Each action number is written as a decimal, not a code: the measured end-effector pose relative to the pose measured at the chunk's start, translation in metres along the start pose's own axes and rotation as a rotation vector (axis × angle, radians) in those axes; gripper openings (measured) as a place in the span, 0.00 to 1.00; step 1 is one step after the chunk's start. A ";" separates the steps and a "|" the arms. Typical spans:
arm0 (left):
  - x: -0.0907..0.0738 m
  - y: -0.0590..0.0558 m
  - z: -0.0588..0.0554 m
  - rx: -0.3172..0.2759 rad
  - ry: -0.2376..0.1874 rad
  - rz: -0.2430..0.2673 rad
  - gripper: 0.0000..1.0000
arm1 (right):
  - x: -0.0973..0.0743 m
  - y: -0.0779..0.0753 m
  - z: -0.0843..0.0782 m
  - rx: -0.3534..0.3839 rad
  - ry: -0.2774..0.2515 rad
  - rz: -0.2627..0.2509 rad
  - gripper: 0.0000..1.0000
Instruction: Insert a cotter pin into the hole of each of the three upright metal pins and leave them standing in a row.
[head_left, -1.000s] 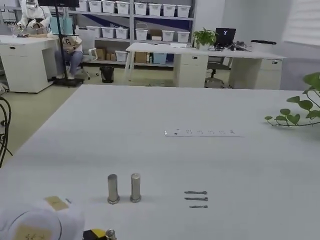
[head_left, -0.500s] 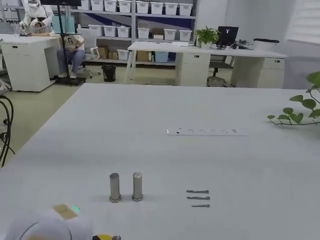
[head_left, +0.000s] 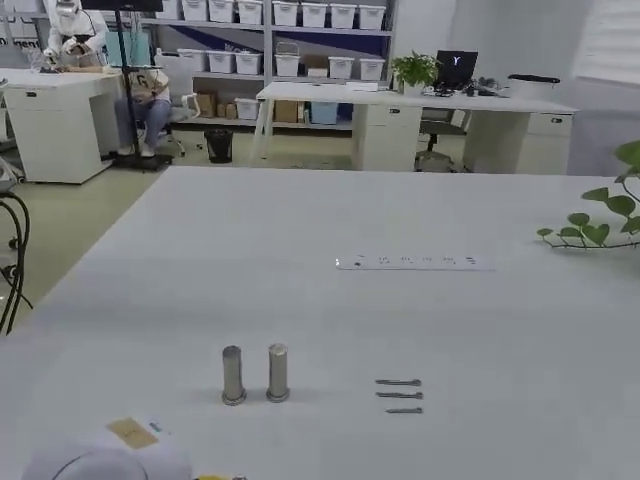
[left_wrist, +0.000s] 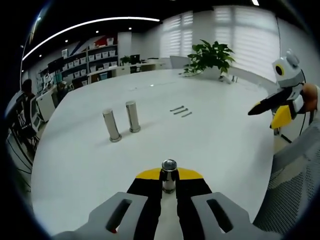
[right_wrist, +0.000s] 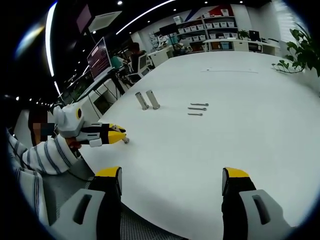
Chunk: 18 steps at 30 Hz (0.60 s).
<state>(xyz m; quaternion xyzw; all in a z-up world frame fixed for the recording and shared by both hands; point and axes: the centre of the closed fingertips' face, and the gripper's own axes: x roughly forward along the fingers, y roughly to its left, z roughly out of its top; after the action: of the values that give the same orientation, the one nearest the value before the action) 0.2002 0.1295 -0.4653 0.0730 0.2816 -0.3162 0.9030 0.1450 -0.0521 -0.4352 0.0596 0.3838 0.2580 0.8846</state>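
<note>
The left tongs (left_wrist: 169, 186) are clamped on the third metal pin (left_wrist: 169, 167), low over the worktop (head_left: 300, 250), probably to stand it beside the two standing pins (head_left: 278, 373). Three cotter pins (head_left: 398, 396) lie near them, within reach. The right tongs (right_wrist: 171, 182) gape wide, empty. What the distant shelf bins (head_left: 300, 15) contain cannot be told.
</note>
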 end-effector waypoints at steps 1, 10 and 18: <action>0.000 0.000 0.000 -0.001 -0.001 0.000 0.06 | 0.000 0.000 0.000 0.000 0.000 0.001 0.80; -0.009 0.004 0.015 -0.034 -0.038 0.028 0.17 | -0.001 0.001 0.001 -0.001 0.000 0.003 0.80; -0.026 -0.001 0.036 -0.132 -0.137 -0.030 0.34 | -0.004 0.000 0.005 -0.004 -0.010 0.006 0.80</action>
<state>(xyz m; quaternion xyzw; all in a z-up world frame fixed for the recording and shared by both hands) 0.1996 0.1319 -0.4214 -0.0125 0.2404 -0.3150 0.9181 0.1463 -0.0533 -0.4290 0.0602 0.3787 0.2610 0.8859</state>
